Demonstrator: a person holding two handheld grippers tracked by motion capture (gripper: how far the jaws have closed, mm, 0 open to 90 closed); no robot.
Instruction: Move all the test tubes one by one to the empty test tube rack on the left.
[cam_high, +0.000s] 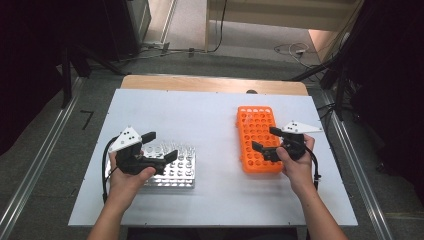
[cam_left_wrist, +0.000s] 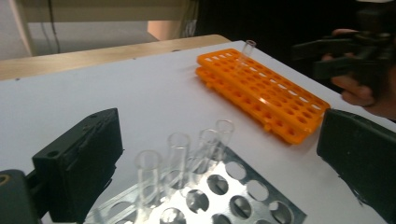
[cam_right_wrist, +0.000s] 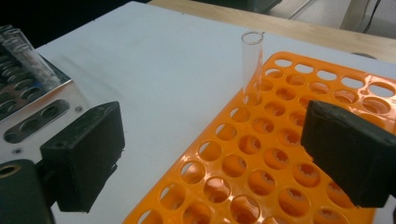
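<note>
From the high view, a person works at a white surface (cam_high: 210, 120), the left hand-held gripper (cam_high: 160, 147) poised with jaws apart over a metal rack (cam_high: 175, 172) of clear tubes, while the right hand-held gripper (cam_high: 262, 139) hangs over the near half of an orange rack (cam_high: 257, 125), its jaws also spread and nothing between them. In the left gripper view, four clear tubes (cam_left_wrist: 177, 149) stand in a row along the metal rack's near edge, between the wide-open jaws but touched by neither pad; the orange rack (cam_left_wrist: 261, 91) lies well apart across the surface, with a lone tube (cam_left_wrist: 246, 51) upright at its far end. In the right gripper view, that single tube (cam_right_wrist: 251, 60) stands in a hole near the orange rack's far left corner, the rest of the holes bare, and the jaws stand apart above the near rows. The work in hand looks to be moving tubes from metal rack to orange one. To do it well, the left gripper should likely centre on one tube alone, close gently on its upper part, and lift straight up so its neighbours are not knocked.
</note>
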